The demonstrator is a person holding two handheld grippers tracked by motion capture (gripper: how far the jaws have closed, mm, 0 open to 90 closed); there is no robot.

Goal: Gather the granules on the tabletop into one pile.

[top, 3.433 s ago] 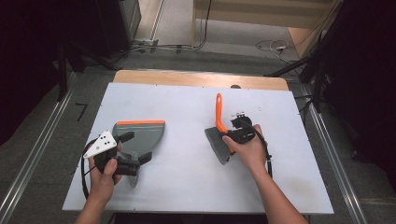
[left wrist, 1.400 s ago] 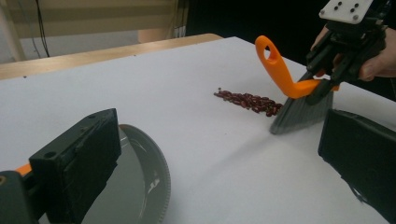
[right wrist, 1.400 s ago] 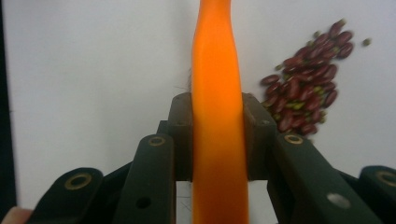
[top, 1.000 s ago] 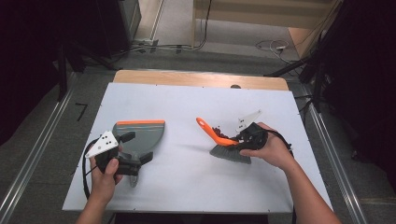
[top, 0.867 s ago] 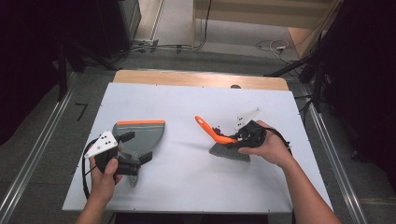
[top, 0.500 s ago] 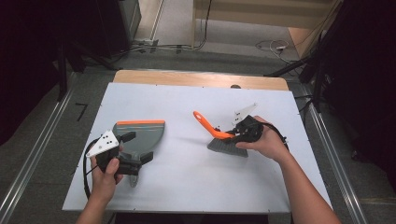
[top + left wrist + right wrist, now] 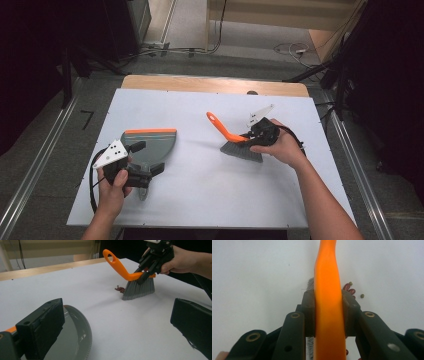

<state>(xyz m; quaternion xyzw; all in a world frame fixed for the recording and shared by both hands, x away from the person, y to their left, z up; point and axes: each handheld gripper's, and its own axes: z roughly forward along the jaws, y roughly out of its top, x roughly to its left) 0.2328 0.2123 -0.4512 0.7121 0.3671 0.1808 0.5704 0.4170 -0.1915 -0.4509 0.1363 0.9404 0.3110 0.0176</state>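
Two grippers are working over the white table (image 7: pixel 210 200) in the high view: the right gripper (image 7: pixel 250 136) is clamping the orange handle of the brush (image 7: pixel 235 142), whose grey bristles are resting on the table right of centre, while the left gripper (image 7: pixel 147 170) is sitting at the near left over the handle end of the grey dustpan (image 7: pixel 150 145), though whether it is actually gripping is hard to tell from here. In the left gripper view, its two black jaws are standing wide apart, the dustpan (image 7: pixel 77 340) lying beside the left one, and the brush (image 7: pixel 135 282) is standing farther off with a small cluster of red beans (image 7: pixel 120 289) just at its bristles. In the right gripper view, the jaws are pressing tight on both sides of the brush handle (image 7: pixel 328 315), with beans (image 7: pixel 349 288) lying on the table beyond. Compared with a second ago, the brush and right hand are sitting slightly farther across the table, while the left hand is staying put.
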